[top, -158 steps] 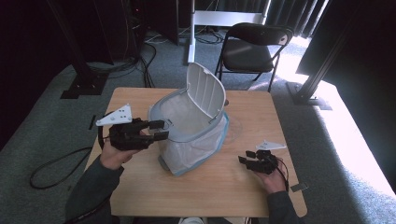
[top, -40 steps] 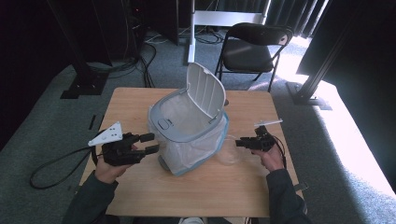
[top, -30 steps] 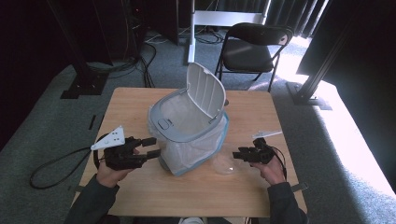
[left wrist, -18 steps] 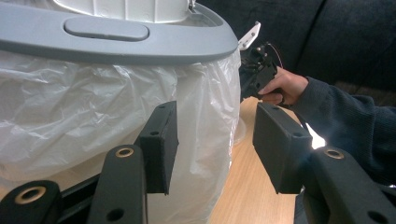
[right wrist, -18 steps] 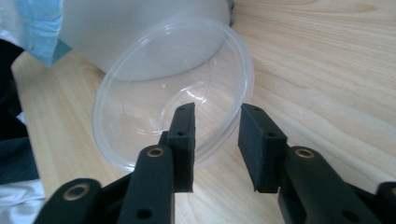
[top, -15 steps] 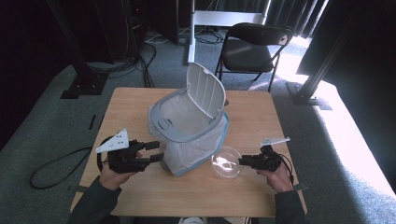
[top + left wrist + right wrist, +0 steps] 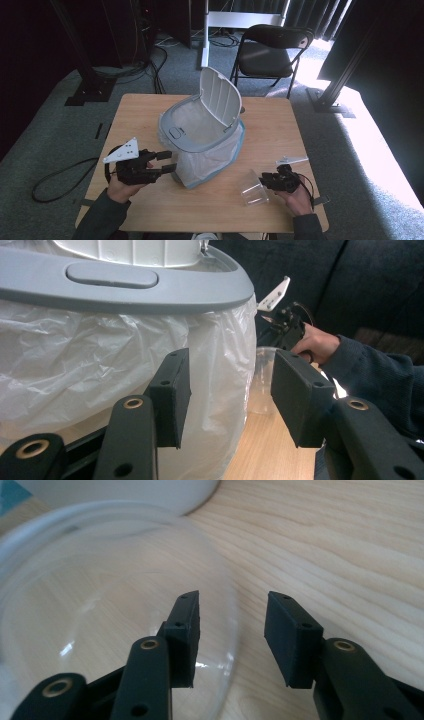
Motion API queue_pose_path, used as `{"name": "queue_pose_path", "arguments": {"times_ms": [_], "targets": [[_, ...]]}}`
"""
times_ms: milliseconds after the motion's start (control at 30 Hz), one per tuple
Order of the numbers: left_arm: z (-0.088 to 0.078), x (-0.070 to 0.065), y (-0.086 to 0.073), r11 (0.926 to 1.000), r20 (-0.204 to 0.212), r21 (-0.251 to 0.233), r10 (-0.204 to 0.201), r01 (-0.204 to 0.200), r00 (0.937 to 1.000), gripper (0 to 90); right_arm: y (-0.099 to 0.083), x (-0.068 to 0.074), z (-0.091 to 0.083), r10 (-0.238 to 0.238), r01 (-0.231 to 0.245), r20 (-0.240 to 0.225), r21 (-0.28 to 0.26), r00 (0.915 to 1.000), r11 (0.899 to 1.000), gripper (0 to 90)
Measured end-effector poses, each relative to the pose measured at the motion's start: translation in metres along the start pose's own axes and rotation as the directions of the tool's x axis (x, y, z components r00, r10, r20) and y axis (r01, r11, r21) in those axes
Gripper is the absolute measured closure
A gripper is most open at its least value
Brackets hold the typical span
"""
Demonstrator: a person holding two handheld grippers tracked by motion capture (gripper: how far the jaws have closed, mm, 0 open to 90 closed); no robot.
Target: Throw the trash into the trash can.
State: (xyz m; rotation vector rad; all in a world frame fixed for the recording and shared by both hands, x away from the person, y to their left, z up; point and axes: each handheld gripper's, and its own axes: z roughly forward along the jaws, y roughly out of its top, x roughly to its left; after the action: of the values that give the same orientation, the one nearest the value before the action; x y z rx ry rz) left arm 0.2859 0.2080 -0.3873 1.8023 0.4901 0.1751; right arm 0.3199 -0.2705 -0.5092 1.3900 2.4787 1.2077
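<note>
A grey bin [image 7: 176, 134] with its white lid [image 7: 220, 97] raised stands mid-table, lined with a white plastic bag [image 7: 205, 165]. My left gripper [image 7: 168, 162] is open just left of the bag; in the left gripper view its jaws [image 7: 230, 357] stand apart in front of the bag [image 7: 75, 370], gripping nothing. A clear plastic cup [image 7: 252, 187] sits on the table at the front right. My right gripper [image 7: 266, 181] straddles the cup's wall [image 7: 100, 605], one jaw inside and one outside. Its jaws [image 7: 232, 600] have just been opening, and the pads do not press the wall.
The wooden table [image 7: 270, 125] has free room behind and to the right of the bin. A black folding chair [image 7: 272, 50] stands beyond the far edge. Cables lie on the floor at the left [image 7: 55, 180].
The right gripper has brought the cup down and nearer the table's front edge, where it now rests. The left gripper has stayed beside the bag.
</note>
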Motion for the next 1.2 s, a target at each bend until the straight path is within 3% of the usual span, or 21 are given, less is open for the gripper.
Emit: {"name": "queue_pose_path", "arguments": {"times_ms": [200,367,433,500,567,633,733,800,867,933,1000,1200], "targets": [[-0.001,0.000,0.000,1.0000,-0.001,-0.003,-0.002,0.002,1.0000,50.4,-0.011,0.000,-0.007,0.023,-0.023,0.048,0.001,0.9986,1.000,53.0],[-0.003,0.002,0.000,1.0000,-0.005,-0.005,-0.004,0.004,1.0000,50.4,-0.017,0.001,-0.033,0.047,-0.042,0.072,-0.076,0.9963,0.996,50.5],[-0.002,0.002,0.001,1.0000,-0.006,-0.004,-0.005,0.005,1.0000,50.4,-0.017,0.009,-0.049,0.034,-0.028,0.046,-0.119,0.9984,0.992,48.8],[-0.002,0.002,0.001,1.0000,-0.006,-0.003,-0.004,0.004,1.0000,50.4,-0.018,0.012,-0.053,0.025,-0.020,0.034,-0.138,0.9991,0.990,48.1],[-0.001,0.002,0.001,1.0000,-0.006,-0.001,-0.002,0.002,1.0000,50.4,-0.019,0.029,-0.067,-0.011,0.008,-0.016,-0.174,0.9998,0.985,44.1],[0.000,0.001,0.001,1.0000,-0.006,0.002,0.000,0.000,1.0000,50.4,-0.022,0.044,-0.073,-0.067,0.053,-0.069,-0.187,0.9953,0.981,42.3],[0.000,0.001,0.001,1.0000,-0.003,0.002,0.002,-0.002,1.0000,50.4,-0.024,0.052,-0.076,-0.085,0.064,-0.098,-0.197,0.9916,0.978,40.9],[0.000,0.001,0.001,1.0000,-0.002,0.002,0.000,0.000,1.0000,50.5,-0.028,0.065,-0.080,-0.114,0.094,-0.097,-0.192,0.9887,0.977,40.3],[0.000,0.001,0.001,1.0000,-0.003,0.002,-0.001,0.001,1.0000,50.5,-0.032,0.070,-0.080,-0.118,0.099,-0.117,-0.160,0.9861,0.982,41.7],[0.000,0.001,0.001,1.0000,-0.002,-0.001,-0.001,0.001,1.0000,50.5,-0.036,0.073,-0.076,-0.127,0.116,-0.090,-0.117,0.9879,0.986,43.1],[0.000,0.001,0.001,1.0000,-0.005,0.001,0.003,-0.003,1.0000,50.5,-0.039,0.071,-0.071,-0.124,0.117,-0.081,-0.088,0.9889,0.989,45.4],[0.001,0.001,0.001,1.0000,-0.002,0.000,0.001,-0.001,1.0000,50.4,-0.039,0.060,-0.061,-0.124,0.117,-0.103,-0.072,0.9869,0.990,52.6]]}}
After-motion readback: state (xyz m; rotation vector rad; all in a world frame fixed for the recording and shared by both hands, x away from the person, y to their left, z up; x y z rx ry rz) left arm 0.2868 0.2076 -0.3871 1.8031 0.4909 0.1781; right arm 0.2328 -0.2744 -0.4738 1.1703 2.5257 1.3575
